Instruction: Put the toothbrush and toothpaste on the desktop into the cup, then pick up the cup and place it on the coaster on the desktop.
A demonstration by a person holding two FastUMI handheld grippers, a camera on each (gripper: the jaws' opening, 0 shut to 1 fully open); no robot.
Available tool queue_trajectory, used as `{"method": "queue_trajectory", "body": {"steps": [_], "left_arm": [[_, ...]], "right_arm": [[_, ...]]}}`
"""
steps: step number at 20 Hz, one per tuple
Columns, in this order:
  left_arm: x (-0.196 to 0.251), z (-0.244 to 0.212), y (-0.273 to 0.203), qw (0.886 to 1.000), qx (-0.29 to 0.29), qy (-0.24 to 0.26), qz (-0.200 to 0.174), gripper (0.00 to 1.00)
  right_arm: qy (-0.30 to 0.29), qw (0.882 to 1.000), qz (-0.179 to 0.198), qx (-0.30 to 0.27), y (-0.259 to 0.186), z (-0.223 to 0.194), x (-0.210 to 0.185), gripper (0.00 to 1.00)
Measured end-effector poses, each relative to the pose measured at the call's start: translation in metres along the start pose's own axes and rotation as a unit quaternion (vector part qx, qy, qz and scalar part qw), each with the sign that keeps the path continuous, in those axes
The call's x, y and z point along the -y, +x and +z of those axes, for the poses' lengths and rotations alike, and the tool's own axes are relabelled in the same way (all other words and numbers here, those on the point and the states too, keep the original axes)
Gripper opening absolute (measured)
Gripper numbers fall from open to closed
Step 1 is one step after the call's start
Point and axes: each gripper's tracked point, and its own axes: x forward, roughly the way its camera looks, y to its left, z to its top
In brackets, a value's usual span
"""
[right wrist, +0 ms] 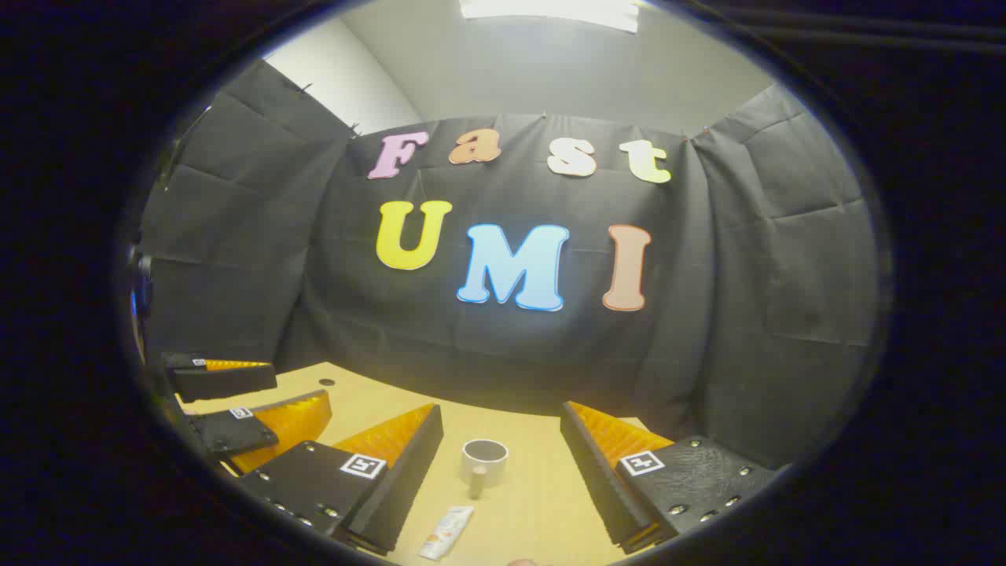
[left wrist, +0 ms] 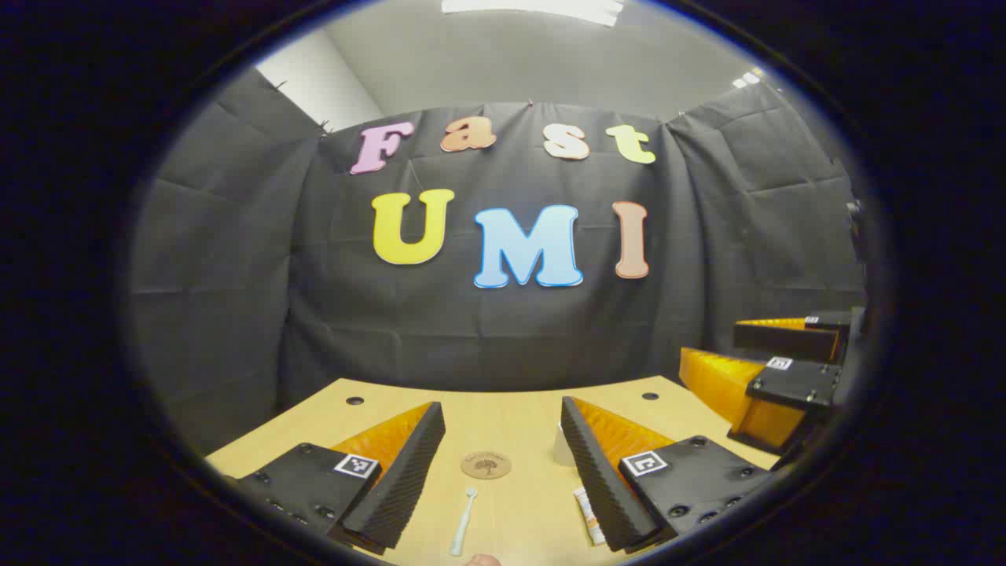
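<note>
My left tool (left wrist: 503,472) is spread wide with nothing between its fingers, and it hangs above the pale wooden worktop (left wrist: 519,409). Between those fingers, in the left gripper view, I see the slim pale blue toothbrush (left wrist: 462,523) lying flat, its long axis running nearly away from me, the head at the far end, so it lies almost along the fingers and not across them. Just beyond it sits the small round brown coaster (left wrist: 486,464). The white toothpaste tube with an orange end (left wrist: 589,515) lies touching or just beside the inner edge of the right-hand finger. My right tool (right wrist: 501,472) is also wide open and holds nothing. In the right gripper view the white ceramic cup with a dark inside (right wrist: 483,460) stands upright between its fingers, a little farther off, and the toothpaste tube lies nearer, toward the left-hand finger. I judge the left tool is the nearer one for the toothbrush, but it should turn to close across the handle.
</note>
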Motion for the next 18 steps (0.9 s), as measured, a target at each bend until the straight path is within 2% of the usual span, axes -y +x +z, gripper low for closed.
{"method": "queue_trajectory", "body": {"steps": [1, 2, 5, 7, 8, 9, 10, 12, 13, 16, 18], "left_arm": [[-0.007, 0.005, 0.006, 1.000, -0.001, -0.001, 0.014, 0.99], [-0.012, 0.009, 0.010, 1.000, -0.003, 0.001, 0.027, 0.94], [-0.016, 0.022, 0.029, 1.000, 0.001, 0.004, 0.029, 0.96], [-0.007, 0.015, 0.048, 1.000, -0.009, 0.015, 0.002, 0.99], [-0.004, 0.014, 0.048, 1.000, -0.010, 0.012, -0.011, 0.96], [-0.004, 0.012, 0.051, 1.000, -0.014, 0.010, -0.017, 0.99], [-0.006, 0.011, 0.060, 1.000, -0.018, 0.009, -0.019, 0.96], [-0.007, 0.006, 0.077, 0.999, -0.028, 0.004, -0.028, 0.99], [-0.008, 0.000, 0.080, 0.999, -0.034, 0.003, -0.031, 0.96], [-0.001, -0.039, 0.090, 0.994, -0.082, -0.002, -0.065, 0.96], [-0.010, -0.068, 0.098, 0.991, -0.118, -0.016, -0.056, 0.94]], "right_arm": [[-0.011, 1.000, 0.011, 0.000, 0.004, -0.002, -0.004, 0.92], [-0.019, 0.999, 0.029, 0.002, 0.005, -0.002, -0.010, 0.92], [-0.025, 0.999, 0.026, -0.001, 0.008, 0.002, -0.001, 0.91], [-0.011, 1.000, 0.012, -0.014, 0.016, -0.006, 0.006, 0.91], [-0.004, 1.000, 0.007, -0.015, 0.020, -0.005, 0.008, 0.91], [-0.002, 1.000, -0.004, -0.019, 0.023, -0.006, 0.013, 0.91], [0.004, 1.000, -0.007, -0.024, 0.029, -0.009, 0.009, 0.91], [0.008, 0.999, -0.006, -0.040, 0.033, -0.017, 0.004, 0.91], [0.009, 0.999, -0.005, -0.047, 0.034, -0.021, 0.003, 0.91], [0.003, 0.994, -0.003, -0.111, 0.041, -0.054, -0.004, 0.91], [0.017, 0.989, 0.001, -0.145, 0.047, -0.074, -0.011, 0.91]]}}
